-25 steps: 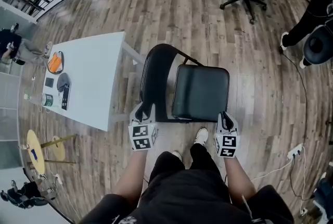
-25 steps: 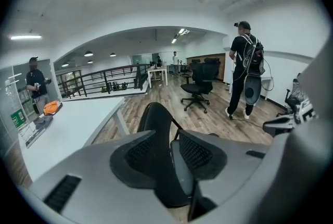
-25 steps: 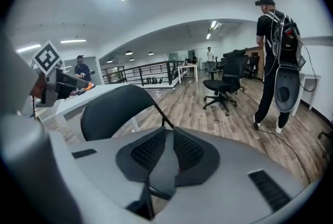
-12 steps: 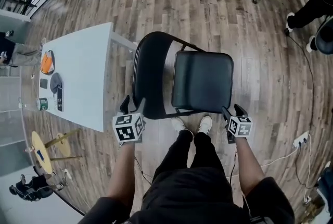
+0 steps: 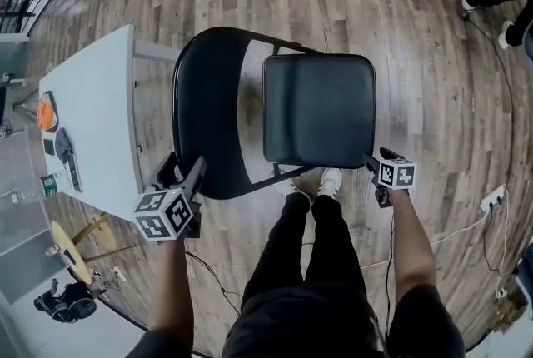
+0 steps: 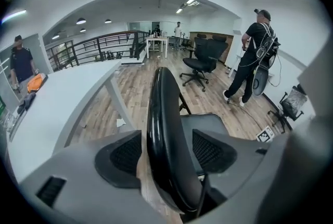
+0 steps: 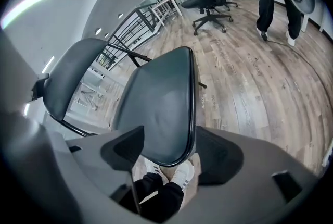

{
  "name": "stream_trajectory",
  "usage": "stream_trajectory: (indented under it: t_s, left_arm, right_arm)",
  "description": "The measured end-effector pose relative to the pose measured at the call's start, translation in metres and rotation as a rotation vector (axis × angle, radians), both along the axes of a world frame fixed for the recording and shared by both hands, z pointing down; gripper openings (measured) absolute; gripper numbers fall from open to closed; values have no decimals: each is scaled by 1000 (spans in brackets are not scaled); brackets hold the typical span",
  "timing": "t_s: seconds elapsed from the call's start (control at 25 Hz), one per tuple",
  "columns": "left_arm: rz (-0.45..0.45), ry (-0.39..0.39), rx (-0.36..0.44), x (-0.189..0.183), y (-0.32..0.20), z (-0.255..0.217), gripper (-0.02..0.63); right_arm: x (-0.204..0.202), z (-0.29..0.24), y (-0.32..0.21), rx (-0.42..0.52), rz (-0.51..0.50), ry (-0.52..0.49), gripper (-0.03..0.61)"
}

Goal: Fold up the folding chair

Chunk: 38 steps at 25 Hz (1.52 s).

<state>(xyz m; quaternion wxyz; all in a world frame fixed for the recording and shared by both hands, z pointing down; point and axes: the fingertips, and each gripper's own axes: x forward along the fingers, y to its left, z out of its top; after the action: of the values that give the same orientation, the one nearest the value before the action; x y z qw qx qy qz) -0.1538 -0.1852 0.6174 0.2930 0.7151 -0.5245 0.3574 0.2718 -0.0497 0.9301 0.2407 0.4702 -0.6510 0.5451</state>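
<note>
Left gripper (image 5: pixel 179 171) straddles the rim of the black backrest (image 5: pixel 204 98), jaws spread to either side and not clamped. Right gripper (image 5: pixel 371 164) likewise sits released, its jaws around the near corner of the seat (image 7: pixel 161 103). Unfolded, the folding chair (image 5: pixel 318 111) stands on a wooden floor (image 5: pixel 433 57), just beside a white table (image 5: pixel 92 123), with the person's shoes (image 5: pixel 326 181) at its edge.
</note>
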Motion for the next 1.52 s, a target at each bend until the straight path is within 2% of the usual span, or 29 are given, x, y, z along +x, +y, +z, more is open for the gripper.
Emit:
stream_trajectory:
  t_s: [0.16, 0.36, 0.52, 0.72, 0.8, 0.92, 1.24, 1.36, 1.52]
  left_arm:
    - [0, 41, -36, 0, -5, 16, 295]
    - [7, 86, -54, 1, -7, 30, 295]
    - [-10, 167, -91, 9, -2, 44, 293]
    - [7, 166, -96, 16, 1, 58, 291]
    - [3, 166, -94, 19, 0, 61, 271]
    - [-26, 178, -89, 16, -2, 62, 169]
    - [-32, 282, -118, 19, -2, 59, 104]
    - [-36, 294, -111, 21, 0, 56, 97]
    - [-23, 298, -92, 31, 2, 36, 81]
  right_arm:
    - [1, 38, 8, -52, 7, -85, 308]
    - [-1, 71, 12, -93, 64, -223, 314]
    - [-4, 84, 2, -99, 112, -343, 314]
    - [-16, 90, -6, -108, 66, -454, 334]
    - [-14, 90, -6, -107, 61, -465, 333]
    - [-13, 91, -5, -103, 81, -456, 333]
    - [-10, 90, -4, -79, 94, -434, 327]
    - [-9, 84, -7, -63, 82, -406, 311]
    - [-15, 61, -7, -68, 70, -436, 295]
